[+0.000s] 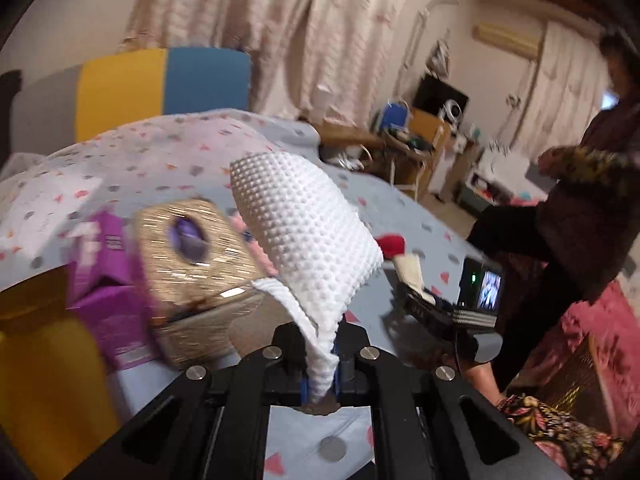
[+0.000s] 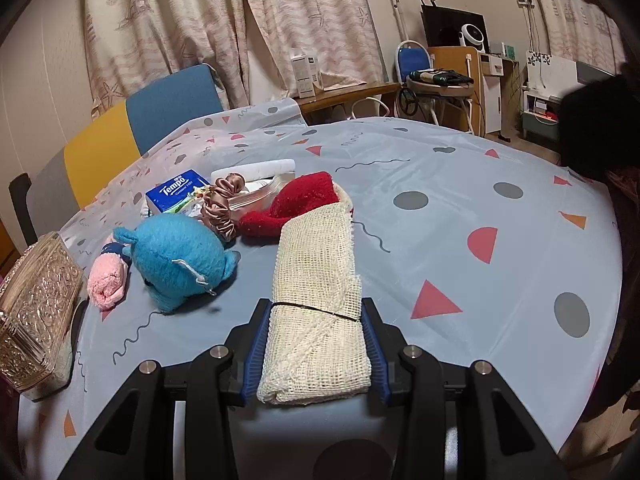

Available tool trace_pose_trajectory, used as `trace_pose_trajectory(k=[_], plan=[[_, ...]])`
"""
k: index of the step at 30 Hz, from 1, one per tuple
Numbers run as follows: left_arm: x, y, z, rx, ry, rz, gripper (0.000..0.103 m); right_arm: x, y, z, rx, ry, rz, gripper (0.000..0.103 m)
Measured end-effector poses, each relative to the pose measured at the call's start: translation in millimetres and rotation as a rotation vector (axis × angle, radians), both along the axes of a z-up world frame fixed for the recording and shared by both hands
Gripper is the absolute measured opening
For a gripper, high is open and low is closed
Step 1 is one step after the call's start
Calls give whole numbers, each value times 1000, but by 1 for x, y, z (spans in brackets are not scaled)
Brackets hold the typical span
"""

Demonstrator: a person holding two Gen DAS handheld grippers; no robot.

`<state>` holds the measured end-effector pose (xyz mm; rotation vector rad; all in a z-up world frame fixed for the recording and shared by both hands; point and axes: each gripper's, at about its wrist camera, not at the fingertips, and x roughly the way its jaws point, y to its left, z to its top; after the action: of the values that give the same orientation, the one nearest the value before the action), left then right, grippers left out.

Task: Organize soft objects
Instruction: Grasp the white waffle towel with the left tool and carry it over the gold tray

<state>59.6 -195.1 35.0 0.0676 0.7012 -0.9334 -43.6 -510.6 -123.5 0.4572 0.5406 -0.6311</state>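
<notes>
A: Nearest the lens on the left side, the left gripper point(image 1: 320, 376) has its jaws clamped tight on a white dimpled cloth point(image 1: 308, 232), pinching one corner so the rest curls up in the air above the desk point(image 1: 408, 216).

B: And nearest the right lens?

A: The right gripper point(image 2: 316, 344), jaws partway closed and pressing both sides of a rolled cream mesh cloth point(image 2: 316, 300) with a thin dark band around it. The roll's far end lies against a red knitted item point(image 2: 292, 204).

B: What else lies on the desk's patterned cover?

A: To the left of the roll, a blue plush toy point(image 2: 180, 256), touching a rolled pink cloth point(image 2: 106, 280). Behind them a pinkish satin scrunchie point(image 2: 220, 208) and a blue Tempo tissue pack point(image 2: 176, 194).

B: The edge?

A: An ornate gold box point(image 2: 36, 312) stands at the left edge; in the left view a purple carton point(image 1: 108, 276) sits beside it.
</notes>
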Motion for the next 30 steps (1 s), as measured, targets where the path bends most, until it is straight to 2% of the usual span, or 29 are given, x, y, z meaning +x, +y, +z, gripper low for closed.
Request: trace_pose_trajectory(k=[4, 7, 11, 18, 23, 26, 30], plan=[[9, 50, 18, -32, -21, 81, 8, 3, 2, -1, -19, 23, -2, 44], [12, 82, 13, -25, -20, 138, 8, 5, 3, -1, -36, 45, -3, 44], [23, 126, -7, -13, 59, 246, 8, 10, 11, 1, -86, 92, -3, 43], [46, 184, -45, 37, 142, 400, 8, 22, 37, 3, -198, 174, 88, 43], [81, 216, -70, 96, 204, 499, 9, 24, 78, 11, -214, 216, 206, 43], [102, 232, -79, 123, 218, 543, 9, 23, 112, 24, -224, 209, 306, 43], [124, 248, -89, 133, 247, 586, 9, 16, 155, 44, -183, 168, 400, 43]])
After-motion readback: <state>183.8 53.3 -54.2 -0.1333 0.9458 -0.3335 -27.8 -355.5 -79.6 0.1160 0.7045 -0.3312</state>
